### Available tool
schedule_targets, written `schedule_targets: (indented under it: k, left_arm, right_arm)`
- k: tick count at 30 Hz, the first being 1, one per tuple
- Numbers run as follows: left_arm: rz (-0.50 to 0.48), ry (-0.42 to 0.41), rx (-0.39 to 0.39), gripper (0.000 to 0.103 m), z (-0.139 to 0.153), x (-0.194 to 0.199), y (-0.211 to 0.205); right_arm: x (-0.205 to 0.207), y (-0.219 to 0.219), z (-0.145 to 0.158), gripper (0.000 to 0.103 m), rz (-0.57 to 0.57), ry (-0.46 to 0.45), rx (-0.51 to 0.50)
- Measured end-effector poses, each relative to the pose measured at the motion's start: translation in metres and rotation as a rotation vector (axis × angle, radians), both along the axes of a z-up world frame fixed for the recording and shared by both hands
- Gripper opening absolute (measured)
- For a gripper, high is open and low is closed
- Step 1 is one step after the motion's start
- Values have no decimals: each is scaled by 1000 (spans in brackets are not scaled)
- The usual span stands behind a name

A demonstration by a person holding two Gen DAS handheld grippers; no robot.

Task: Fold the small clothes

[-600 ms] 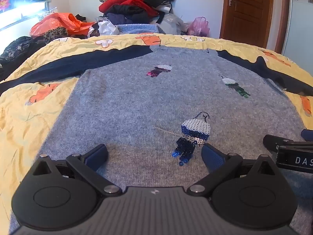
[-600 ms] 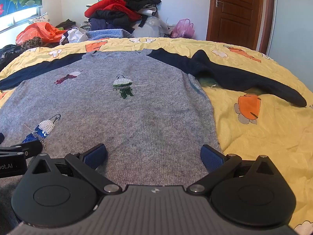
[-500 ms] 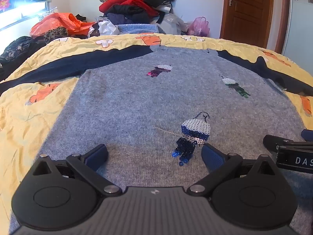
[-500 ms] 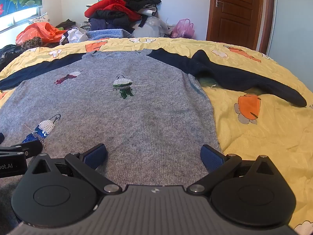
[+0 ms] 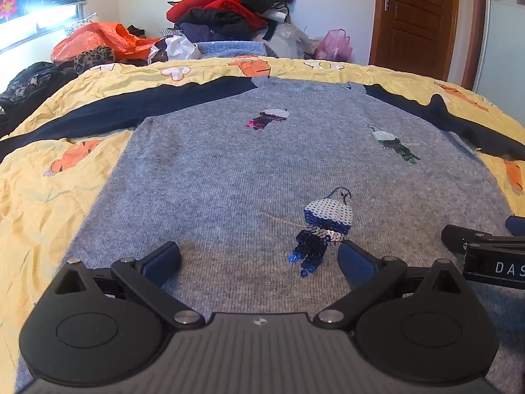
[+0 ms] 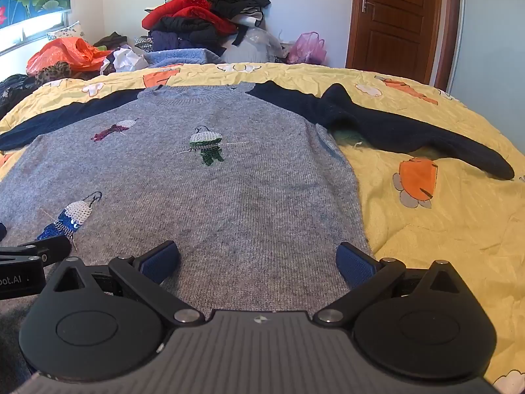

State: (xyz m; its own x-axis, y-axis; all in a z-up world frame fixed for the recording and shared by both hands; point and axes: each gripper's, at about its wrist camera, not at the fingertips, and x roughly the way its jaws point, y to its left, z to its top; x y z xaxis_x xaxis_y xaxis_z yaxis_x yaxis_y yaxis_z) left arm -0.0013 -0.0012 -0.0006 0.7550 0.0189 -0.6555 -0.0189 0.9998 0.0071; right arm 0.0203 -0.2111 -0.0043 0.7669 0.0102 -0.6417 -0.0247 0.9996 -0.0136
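A grey sweater (image 5: 229, 177) with navy sleeves (image 6: 393, 128) lies flat and face up on a bed covered by a yellow bedspread (image 6: 443, 229) printed with orange and white shapes, its hem nearest both cameras and its neckline toward the far edge. The left tongs (image 5: 259, 261) and the right tongs (image 6: 257, 259) hang side by side over the hem end, both tilted downward, jaws spread wide and released, with nothing between the blue pads (image 5: 356, 262); whether the pads touch the knit cannot be told. Three sequined figures decorate the sweater's front: a blue one (image 5: 323, 229) just ahead of the left tongs' right pad, a green one (image 6: 206, 146) near the middle of the chest in the right view, and a magenta one (image 5: 267, 119) closer to the neckline. The right sleeve stretches out across the bedspread with a bump partway along; the left sleeve lies straight toward the bed's left edge. Beyond the bed a heap of clothes (image 5: 229, 10), red and black on top, stands against the wall, with an orange bag (image 5: 95, 42) to its left, a pink bag (image 5: 334, 44) to its right, and a brown door (image 6: 397, 19) in the corner.
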Motion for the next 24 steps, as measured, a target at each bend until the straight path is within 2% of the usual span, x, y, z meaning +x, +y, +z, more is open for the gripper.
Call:
schedule_targets:
  k: [10, 15, 17, 24]
  left_arm:
    - [0, -1, -4, 103, 1, 1, 1]
    - [2, -11, -30, 103, 3, -2, 5]
    - [-2, -7, -9, 103, 3, -3, 5]
    - [-2, -5, -6, 103, 3, -3, 5]
  right_arm:
    - [0, 0, 0, 103, 0, 0, -2]
    - [-1, 0, -2, 103, 1, -2, 6]
    - [0, -1, 0, 103, 2, -2, 8]
    - [0, 0, 0, 103, 3, -2, 1]
